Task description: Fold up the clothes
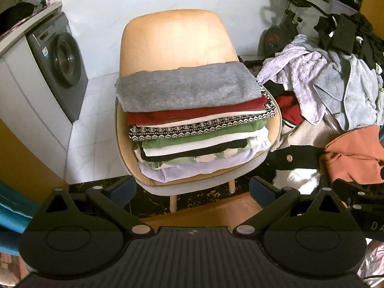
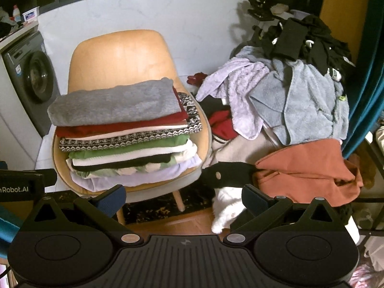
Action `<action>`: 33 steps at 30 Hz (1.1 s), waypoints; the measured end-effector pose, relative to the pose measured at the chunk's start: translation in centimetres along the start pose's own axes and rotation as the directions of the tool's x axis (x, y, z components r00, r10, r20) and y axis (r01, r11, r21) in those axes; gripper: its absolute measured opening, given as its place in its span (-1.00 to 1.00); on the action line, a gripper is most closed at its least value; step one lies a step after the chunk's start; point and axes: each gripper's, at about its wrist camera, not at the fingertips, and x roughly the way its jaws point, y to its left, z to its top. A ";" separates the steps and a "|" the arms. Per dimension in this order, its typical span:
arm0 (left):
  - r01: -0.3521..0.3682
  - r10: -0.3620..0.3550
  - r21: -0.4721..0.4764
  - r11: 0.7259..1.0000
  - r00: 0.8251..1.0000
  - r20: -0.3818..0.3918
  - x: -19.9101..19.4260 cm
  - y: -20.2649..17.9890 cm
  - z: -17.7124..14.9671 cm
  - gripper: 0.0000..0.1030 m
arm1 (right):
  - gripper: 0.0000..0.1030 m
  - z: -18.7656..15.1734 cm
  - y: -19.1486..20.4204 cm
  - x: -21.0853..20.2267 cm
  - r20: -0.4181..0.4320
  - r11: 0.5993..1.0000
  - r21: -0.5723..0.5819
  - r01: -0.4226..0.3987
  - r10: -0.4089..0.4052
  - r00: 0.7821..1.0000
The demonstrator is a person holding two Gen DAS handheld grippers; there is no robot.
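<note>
A stack of folded clothes (image 1: pixel 192 120) (image 2: pixel 124 134) rests on the seat of a tan chair (image 1: pixel 175 40) (image 2: pixel 120 55), with a grey fuzzy piece (image 1: pixel 187 87) (image 2: pixel 115 103) on top. Beside the chair on the right lies a heap of unfolded clothes (image 1: pixel 331 91) (image 2: pixel 288 105), with an orange garment (image 1: pixel 357 156) (image 2: pixel 309 168) at its near side. My left gripper (image 1: pixel 193 190) hangs open in front of the chair, short of the stack, holding nothing. My right gripper (image 2: pixel 183 198) is open too, between the chair's front and the heap, empty.
A grey washing machine (image 1: pixel 60 64) (image 2: pixel 31 79) stands left of the chair under a counter. White tiled wall and floor lie behind. Black garments (image 1: pixel 345 33) (image 2: pixel 302 38) top the heap. A teal curtain (image 2: pixel 367 96) hangs at the far right.
</note>
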 end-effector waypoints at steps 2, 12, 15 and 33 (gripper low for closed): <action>-0.006 0.006 -0.005 1.000 1.000 0.007 -0.2 -0.3 -0.1 0.98 | 0.99 -0.1 -0.1 -0.3 0.009 1.000 -0.016 -0.001 0.001 1.000; -0.027 0.027 -0.012 1.000 1.000 -0.012 -0.9 -2.8 -0.9 0.98 | 0.99 -0.7 -2.1 -0.8 0.007 0.998 -0.050 -0.032 0.033 0.999; -0.035 0.035 -0.021 0.999 0.999 -0.004 -1.2 -3.4 -1.1 0.98 | 0.99 -0.8 -3.1 -0.8 0.008 0.998 -0.039 -0.045 0.045 0.999; -0.066 0.065 -0.023 0.998 0.998 -0.016 -1.7 -6.4 -1.9 0.98 | 0.99 -1.4 -6.7 -0.6 0.001 0.997 -0.018 -0.076 0.076 0.997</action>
